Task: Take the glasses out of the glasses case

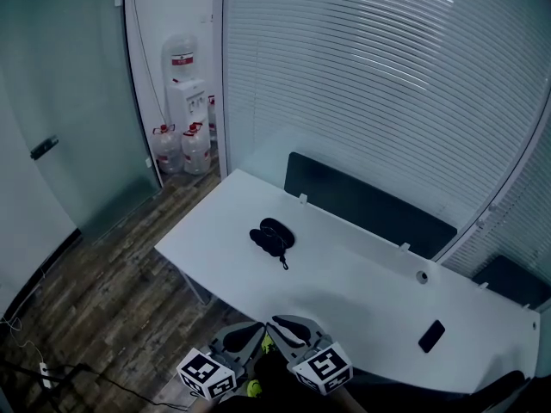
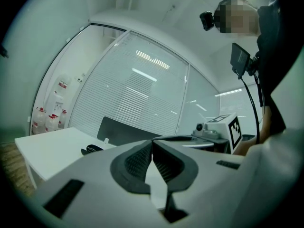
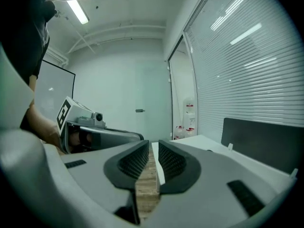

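Task not begun, by my reading.

- Glasses case (image 1: 273, 235): a dark lump on the white table (image 1: 370, 282), toward the far left part, with a short cord trailing off it on my side. I cannot tell whether it is shut or already open. No glasses show anywhere outside it.
- Left tongs (image 2: 152, 143): tips together, nothing between them.
- Right tongs (image 3: 154, 148): a narrow gap, nothing in it. Only floor and the table edge show through.
- Both tongs sit side by side at the near edge of the table, well apart from the case.
- Black phone (image 1: 431, 335): off to the right, clear of the path.

Left to do, as I judge it: reach the case, steady it, open it, lift the glasses out.
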The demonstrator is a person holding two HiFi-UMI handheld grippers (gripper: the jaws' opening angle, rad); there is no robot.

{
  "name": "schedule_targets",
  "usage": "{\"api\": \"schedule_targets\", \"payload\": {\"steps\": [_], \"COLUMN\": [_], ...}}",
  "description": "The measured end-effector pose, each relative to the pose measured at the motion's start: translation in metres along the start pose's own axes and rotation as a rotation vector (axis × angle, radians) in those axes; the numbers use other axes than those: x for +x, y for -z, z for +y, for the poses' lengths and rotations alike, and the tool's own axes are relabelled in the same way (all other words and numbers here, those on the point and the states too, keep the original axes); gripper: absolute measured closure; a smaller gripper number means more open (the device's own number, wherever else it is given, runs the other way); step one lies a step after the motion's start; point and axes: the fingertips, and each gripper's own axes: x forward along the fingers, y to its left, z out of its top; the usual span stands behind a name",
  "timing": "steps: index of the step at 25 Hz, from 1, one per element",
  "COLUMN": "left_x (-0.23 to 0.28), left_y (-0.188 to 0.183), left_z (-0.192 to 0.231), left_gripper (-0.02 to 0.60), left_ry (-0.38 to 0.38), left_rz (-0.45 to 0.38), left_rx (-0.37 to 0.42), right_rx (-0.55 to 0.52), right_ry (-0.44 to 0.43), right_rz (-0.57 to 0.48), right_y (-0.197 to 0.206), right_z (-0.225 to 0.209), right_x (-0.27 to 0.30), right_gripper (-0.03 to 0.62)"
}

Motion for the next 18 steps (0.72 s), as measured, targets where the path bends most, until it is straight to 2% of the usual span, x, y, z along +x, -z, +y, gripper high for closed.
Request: {"api": "schedule_targets", "payload": {"steps": [10,18], "left_x": [0.020,0.041], "left_y": [-0.014,-0.012], "left_z": [0.024,0.051], "left_gripper": [0.581,0.581], "left_ry": [-0.011,-0.019], "left_rz": [0.012,0.054], "left_rx": [0.044,0.046], "right_rx": [0.013,0.016], "right_ry": [-0.014,-0.014], "right_rz": [-0.043,-0.011], "right_y": [-0.015,-0.009], "right_z": [-0.023,-0.050], "right_x": [0.021,0.044], "right_gripper": [0.534,0.530]}}
